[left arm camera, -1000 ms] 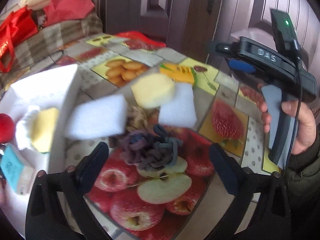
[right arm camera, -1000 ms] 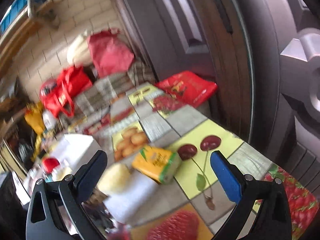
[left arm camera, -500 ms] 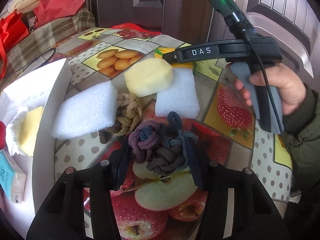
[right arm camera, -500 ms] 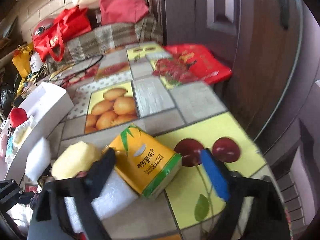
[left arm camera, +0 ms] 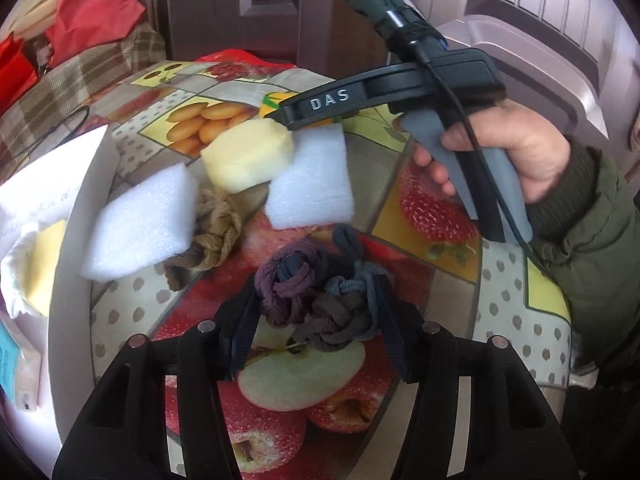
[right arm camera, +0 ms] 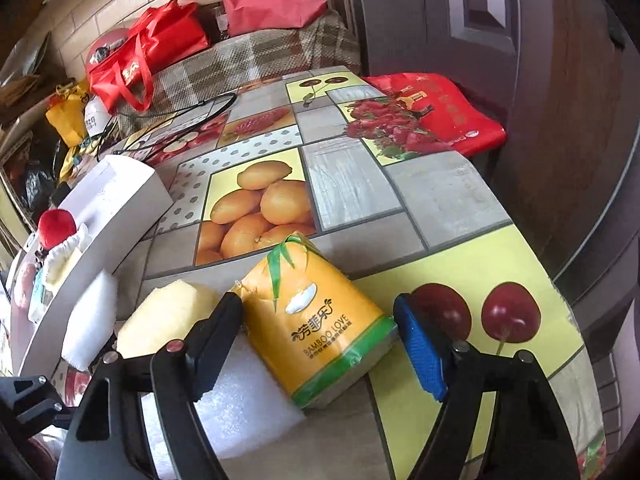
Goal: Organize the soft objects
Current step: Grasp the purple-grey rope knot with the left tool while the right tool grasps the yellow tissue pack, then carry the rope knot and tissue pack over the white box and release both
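Presently the knotted cord bundle (left arm camera: 320, 300), dark purple, grey and brown, lies on the fruit-print tablecloth (left arm camera: 452, 288) with the left gripper (left arm camera: 316, 320) closed in against both its flanks; the jaws appear to have it pinched. Judged light, limp and compressible, it should lift without slipping if held across the thick middle of the knots, though loose loops may trail. Just beyond the bundle sit a tan braided cord (left arm camera: 218, 232), two white foam blocks (left arm camera: 144, 224) (left arm camera: 310, 184) and a yellow sponge (left arm camera: 246, 156), all probably soft and forgiving. Beyond the sponge lies the yellow tissue pack (right arm camera: 316, 328); the right gripper (right arm camera: 318, 320) straddles it, jaws wide, pads beside its sides, contact not confirmed. Its film wrapper may be slick; a grip across the short width seems advisable. Left of the bundle stands the white box (left arm camera: 68, 280), partly filled.
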A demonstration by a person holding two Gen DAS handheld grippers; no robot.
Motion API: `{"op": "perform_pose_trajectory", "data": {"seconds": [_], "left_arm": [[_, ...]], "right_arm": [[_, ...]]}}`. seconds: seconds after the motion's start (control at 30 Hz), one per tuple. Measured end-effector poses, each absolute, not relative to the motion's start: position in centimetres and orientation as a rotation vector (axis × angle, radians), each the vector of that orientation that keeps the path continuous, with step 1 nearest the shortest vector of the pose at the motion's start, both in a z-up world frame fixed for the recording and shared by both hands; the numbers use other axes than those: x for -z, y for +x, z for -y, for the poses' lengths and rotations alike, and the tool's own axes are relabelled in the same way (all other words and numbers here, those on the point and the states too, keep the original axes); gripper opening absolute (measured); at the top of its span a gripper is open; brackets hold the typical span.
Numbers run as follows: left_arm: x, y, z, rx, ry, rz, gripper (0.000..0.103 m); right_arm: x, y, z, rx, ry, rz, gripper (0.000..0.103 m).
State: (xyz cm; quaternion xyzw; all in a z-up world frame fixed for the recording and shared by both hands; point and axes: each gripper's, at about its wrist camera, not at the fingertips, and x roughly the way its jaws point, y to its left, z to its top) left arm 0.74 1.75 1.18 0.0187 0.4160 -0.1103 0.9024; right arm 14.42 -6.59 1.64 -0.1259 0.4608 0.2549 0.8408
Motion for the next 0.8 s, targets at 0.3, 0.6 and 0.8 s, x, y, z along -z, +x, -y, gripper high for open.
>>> {"op": "perform_pose_trajectory", "data": {"seconds": [0.3, 0.6, 0.8], "left_arm": [[-1.8, 0.2, -2.1, 0.256, 0.02, -0.822, 0.035], [-4.0, -0.8, -2.7, 0.262, -0.015, -0.717, 0.035], [-6.7, -2.5, -3.7, 0.214, -0.026, -0.583, 0.035]], "right_arm": [[-2.4, 13.8, 8.2, -0.539, -0.186, -0.934, 0.052], [-5.1, 11.7, 10.3, -0.541, -0.009, -0.834, 0.041], [-7.9, 9.6, 10.4, -0.603, 0.061, -0.75, 0.041]]}}
